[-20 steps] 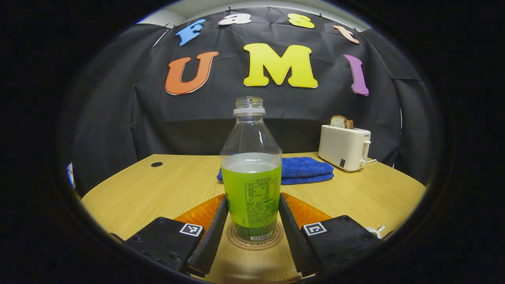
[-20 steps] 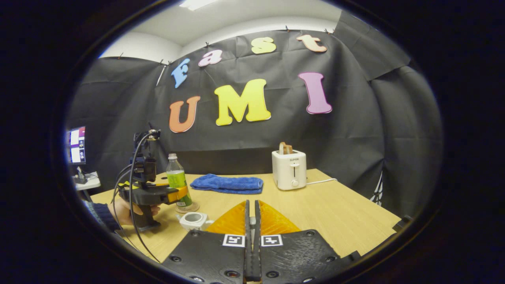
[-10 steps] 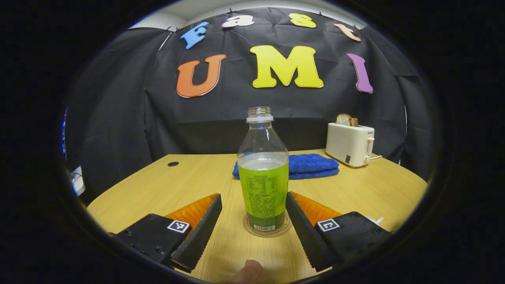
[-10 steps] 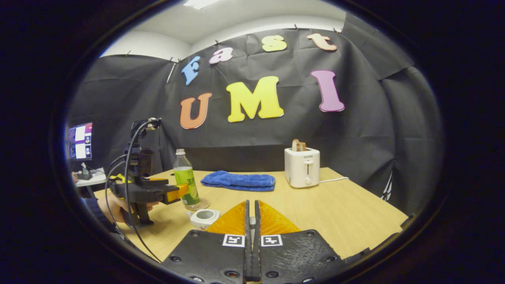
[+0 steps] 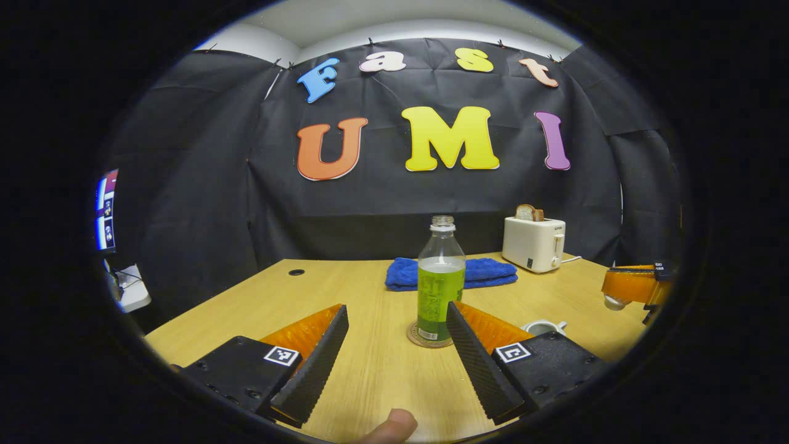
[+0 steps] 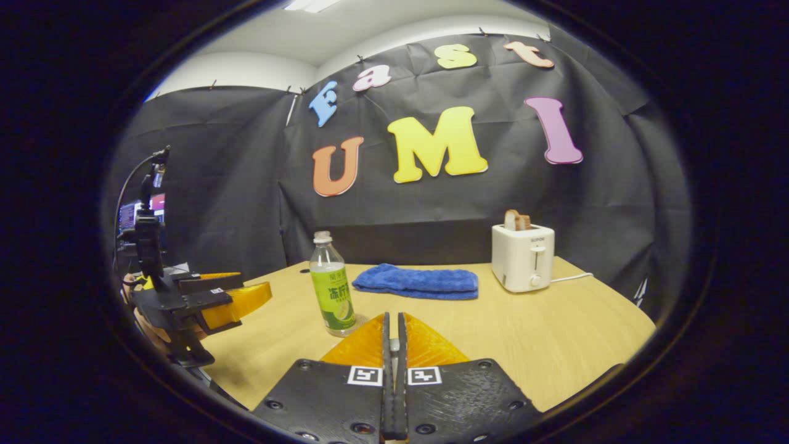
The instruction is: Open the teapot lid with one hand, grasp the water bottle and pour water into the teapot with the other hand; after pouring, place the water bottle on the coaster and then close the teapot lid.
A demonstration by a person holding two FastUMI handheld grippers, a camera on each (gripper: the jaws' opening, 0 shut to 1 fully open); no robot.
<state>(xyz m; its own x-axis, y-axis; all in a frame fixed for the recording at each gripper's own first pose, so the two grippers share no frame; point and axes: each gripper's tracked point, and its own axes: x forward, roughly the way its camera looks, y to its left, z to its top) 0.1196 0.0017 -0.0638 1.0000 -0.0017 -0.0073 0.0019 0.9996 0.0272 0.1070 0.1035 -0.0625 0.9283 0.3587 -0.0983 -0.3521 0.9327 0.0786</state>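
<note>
A clear bottle [image 5: 441,277] half full of green drink, cap off, stands upright on a round coaster [image 5: 425,338] on the wooden table. My left gripper [image 5: 396,308] is open, pulled back from the bottle with nothing between its fingers. In the right gripper view the bottle [image 6: 331,296] stands left of centre and the left gripper [image 6: 246,290] hangs apart at far left. The white teapot [image 5: 543,327] sits lidless to the bottle's right, partly hidden by my finger. My right gripper [image 6: 392,317] is shut; in the left gripper view the right gripper [image 5: 616,290] carries a small pale lid [image 5: 612,302].
A folded blue towel [image 6: 416,280] lies behind the bottle. A white toaster [image 6: 523,259] with bread in its slot stands at the back right, its cord trailing right. A fingertip [image 5: 391,427] shows at the bottom edge. A monitor [image 5: 103,209] glows far left.
My left gripper, whose fingers flanked the bottle on the coaster, has opened wider and drawn back from it. The bottle stays standing. My right gripper stayed shut and its view swung so the teapot dropped from sight.
</note>
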